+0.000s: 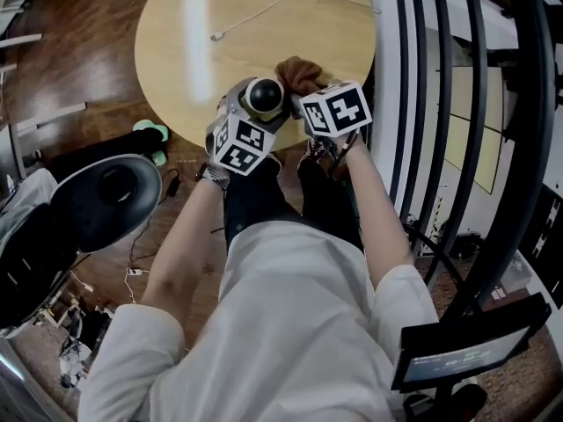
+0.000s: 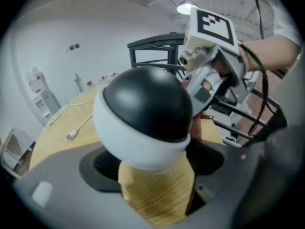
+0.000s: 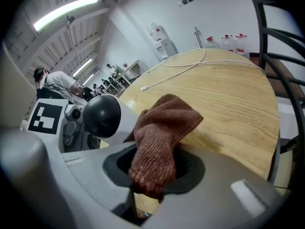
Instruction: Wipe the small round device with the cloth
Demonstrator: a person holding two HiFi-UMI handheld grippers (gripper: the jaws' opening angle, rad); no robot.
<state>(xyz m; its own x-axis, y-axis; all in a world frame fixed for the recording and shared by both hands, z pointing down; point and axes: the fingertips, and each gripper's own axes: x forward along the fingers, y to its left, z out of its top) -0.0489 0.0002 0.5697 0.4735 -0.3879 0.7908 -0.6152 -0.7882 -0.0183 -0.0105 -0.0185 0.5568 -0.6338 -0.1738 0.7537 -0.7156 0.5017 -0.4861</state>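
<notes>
Wooden round table (image 1: 220,60) over a dark plank floor (image 1: 79,42) was the whole setup, with a black railing (image 1: 457,104) curving past on the right side of the head view. Whoever was doing this wore a white shirt (image 1: 308,323) and stood right at the near edge of the table, both forearms reaching in. So the small round device (image 1: 262,95), basically a black dome on a white lower half, sat at the near edge of the table in the left gripper (image 1: 249,117). That gripper's own view was pretty much filled by it: the jaws stood spread wide around the white part and looked clamped onto it, with the table's wood grain showing through the gap underneath. Just beside it, the right gripper (image 1: 305,90) had its jaws pinched tight on a reddish-brown cloth (image 1: 299,73). The cloth bunched up out of the jaws and flopped forward, its loose end hanging over the tabletop. From the head view the cloth sat right next to the dome, on its right, and I honestly couldn't tell if the two were touching. Further back on the table a white cable (image 1: 216,35) lay loose, well apart from all the action. Off past the far side of the table, the right gripper view caught a water dispenser (image 3: 162,42) against a white wall, plus a couple of big water bottles (image 3: 233,41).
</notes>
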